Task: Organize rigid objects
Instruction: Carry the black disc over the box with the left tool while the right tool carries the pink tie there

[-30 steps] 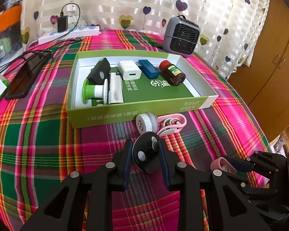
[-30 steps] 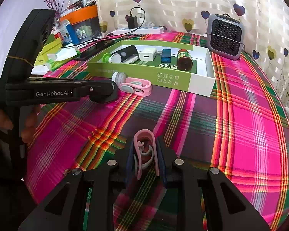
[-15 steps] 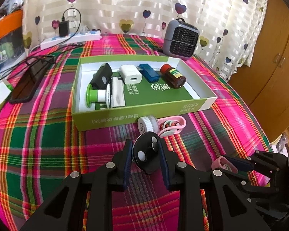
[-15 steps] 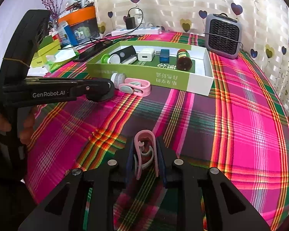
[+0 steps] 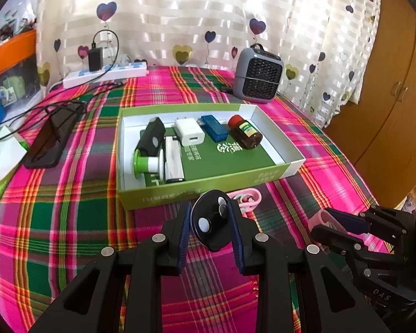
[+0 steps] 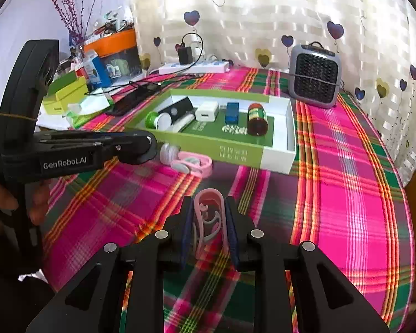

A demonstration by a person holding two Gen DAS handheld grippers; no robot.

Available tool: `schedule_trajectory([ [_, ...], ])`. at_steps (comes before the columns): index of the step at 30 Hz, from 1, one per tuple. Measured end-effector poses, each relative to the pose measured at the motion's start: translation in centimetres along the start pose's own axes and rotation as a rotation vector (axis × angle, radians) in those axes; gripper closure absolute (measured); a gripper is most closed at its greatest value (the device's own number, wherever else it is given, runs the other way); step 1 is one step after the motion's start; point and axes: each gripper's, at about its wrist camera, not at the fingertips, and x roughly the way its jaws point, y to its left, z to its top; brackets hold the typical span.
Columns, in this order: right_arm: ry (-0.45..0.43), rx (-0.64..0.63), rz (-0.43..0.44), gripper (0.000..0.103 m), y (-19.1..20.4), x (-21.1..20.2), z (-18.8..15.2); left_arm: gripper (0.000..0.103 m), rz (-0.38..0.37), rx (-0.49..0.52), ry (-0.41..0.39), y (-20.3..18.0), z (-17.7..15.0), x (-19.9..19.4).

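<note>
Heart-print curtains back a table under a plaid cloth (image 5: 69,222). A green tray box (image 5: 208,191) lies mid-table toward the rear edge; in it, along its far wall, are a white charger (image 5: 190,136), a blue stick (image 5: 215,131) and a brown bottle (image 5: 245,136). My left gripper (image 5: 210,226) is clamped on a black disc (image 5: 210,223), raised before the box's near wall. My right gripper (image 6: 209,222) is nearly closed, pinching a pink clip (image 6: 209,213) near the table's front edge.
</note>
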Motion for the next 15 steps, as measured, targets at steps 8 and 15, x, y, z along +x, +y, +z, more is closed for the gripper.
schedule_trajectory([
  [8,-0.028,0.017,0.011,0.079,-0.4,0.0,2.0,0.078,0.004,0.001,-0.016,0.1,1.1,-0.2],
  [15,-0.035,0.042,0.021,0.079,-1.5,1.1,4.3,0.078,0.004,-0.001,-0.017,0.3,1.8,0.2],
])
